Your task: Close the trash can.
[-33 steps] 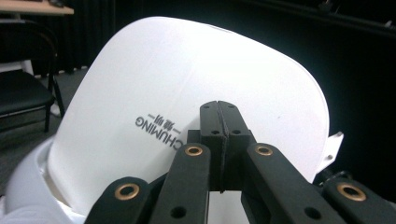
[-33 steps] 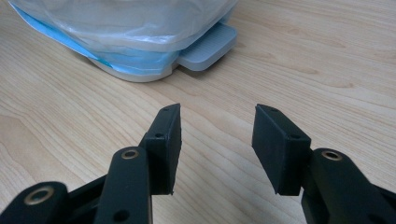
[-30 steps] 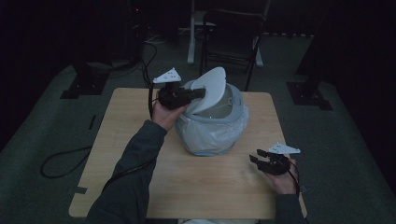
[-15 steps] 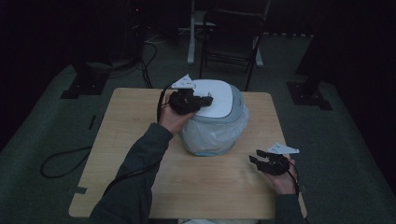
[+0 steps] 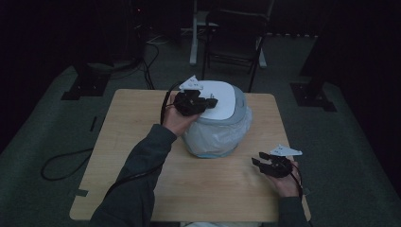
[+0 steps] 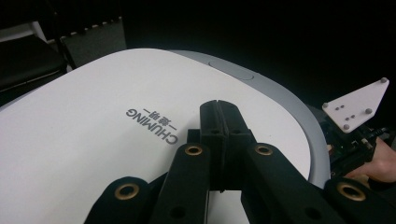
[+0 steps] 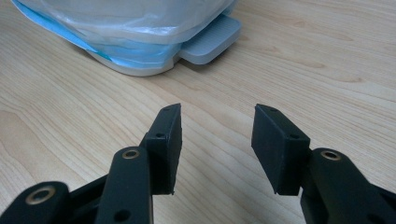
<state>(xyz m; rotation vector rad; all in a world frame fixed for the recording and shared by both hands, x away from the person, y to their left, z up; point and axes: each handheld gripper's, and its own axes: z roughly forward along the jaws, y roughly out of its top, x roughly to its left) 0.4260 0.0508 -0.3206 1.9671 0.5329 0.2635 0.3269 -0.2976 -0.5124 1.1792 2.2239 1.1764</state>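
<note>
A small pedal bin point(image 5: 217, 137) lined with a clear plastic bag stands in the middle of the wooden table point(image 5: 132, 132). Its white lid point(image 5: 224, 94) lies flat and closed. My left gripper point(image 5: 210, 101) is shut with nothing between its jaws, its tips low over the lid's left part. In the left gripper view the joined tips point(image 6: 219, 109) sit beside the printed "CHUMING" on the lid point(image 6: 84, 140). My right gripper point(image 5: 257, 160) hovers open near the table's front right. Its view shows the empty gap point(image 7: 217, 123) above bare wood, with the bin's base point(image 7: 135, 63) and grey pedal point(image 7: 210, 39) beyond.
A dark chair point(image 5: 234, 33) stands behind the table on the grey floor. Stand bases point(image 5: 85, 85) and cables point(image 5: 61, 161) lie to the left, and another base point(image 5: 312, 94) sits to the right. The person's left sleeve point(image 5: 137, 175) crosses the table's front.
The lid stood tilted up a second ago and now lies flat on the bin. My left gripper went right and slightly down with it. The right gripper kept still.
</note>
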